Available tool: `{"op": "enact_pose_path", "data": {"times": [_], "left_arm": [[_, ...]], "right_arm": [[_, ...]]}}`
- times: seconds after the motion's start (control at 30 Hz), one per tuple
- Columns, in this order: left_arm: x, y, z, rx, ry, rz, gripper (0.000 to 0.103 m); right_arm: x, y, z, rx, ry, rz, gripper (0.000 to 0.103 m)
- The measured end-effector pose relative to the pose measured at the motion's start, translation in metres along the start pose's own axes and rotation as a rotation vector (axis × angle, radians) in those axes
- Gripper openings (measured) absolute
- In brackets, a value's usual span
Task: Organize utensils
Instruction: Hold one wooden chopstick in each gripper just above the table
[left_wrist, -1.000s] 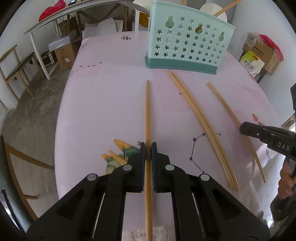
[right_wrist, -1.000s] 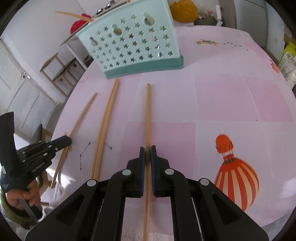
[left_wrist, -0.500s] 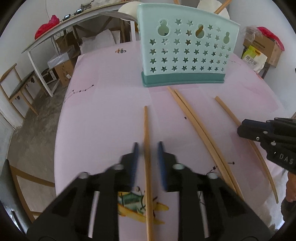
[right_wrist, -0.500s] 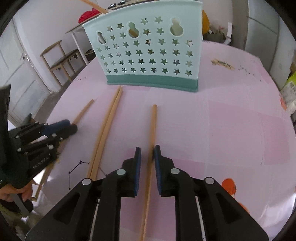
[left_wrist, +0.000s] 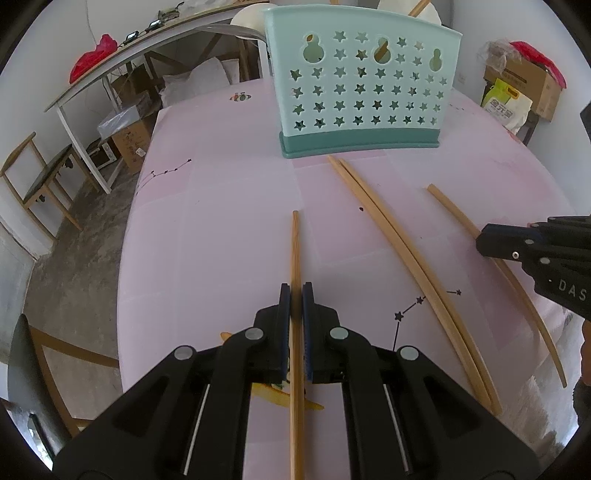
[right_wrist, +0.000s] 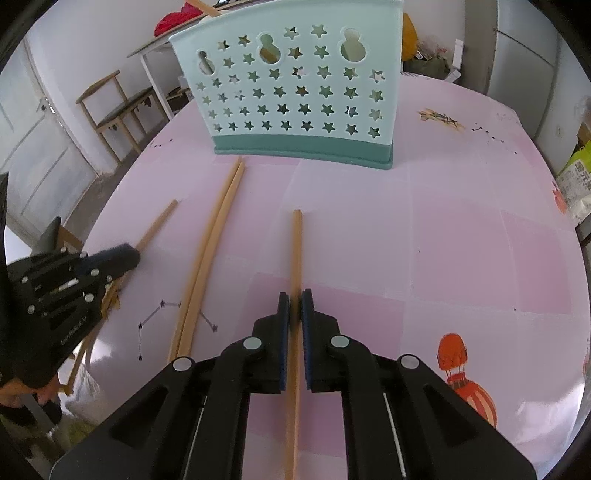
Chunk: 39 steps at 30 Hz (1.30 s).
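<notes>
1. Left gripper (left_wrist: 293, 291) clamps one chopstick (left_wrist: 294, 251); right gripper (right_wrist: 293, 295) closes on another chopstick (right_wrist: 296, 243).
2. Pickup step, I judge; next lift both into the holder (left_wrist: 364, 92) at twelve o'clock on the bench (left_wrist: 221, 229).

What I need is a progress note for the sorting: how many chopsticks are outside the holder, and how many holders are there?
chopsticks outside: 4
holder: 1
Total: 5
</notes>
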<state>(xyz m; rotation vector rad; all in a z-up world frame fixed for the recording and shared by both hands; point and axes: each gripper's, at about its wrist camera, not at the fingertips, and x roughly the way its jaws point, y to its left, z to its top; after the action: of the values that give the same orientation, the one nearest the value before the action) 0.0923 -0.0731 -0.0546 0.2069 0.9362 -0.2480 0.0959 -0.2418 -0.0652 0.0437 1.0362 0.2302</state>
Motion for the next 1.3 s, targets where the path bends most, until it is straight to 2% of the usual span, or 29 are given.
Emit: {"op": "enact_pose_path", "data": {"times": [0.27, 1.3], "left_arm": [[0.0010, 0.0024, 0.0003, -0.008, -0.003, -0.008, 0.005], [0.0023, 0.0008, 0.0024, -0.001, 0.001, 0.008, 0.005]], "right_arm": [[0.0038, -0.0027, 0.0074, 0.026, -0.018, 0.009, 0.008], [0.0023, -0.0012, 0.0030, 0.025, -0.013, 0.017, 0.008]]}}
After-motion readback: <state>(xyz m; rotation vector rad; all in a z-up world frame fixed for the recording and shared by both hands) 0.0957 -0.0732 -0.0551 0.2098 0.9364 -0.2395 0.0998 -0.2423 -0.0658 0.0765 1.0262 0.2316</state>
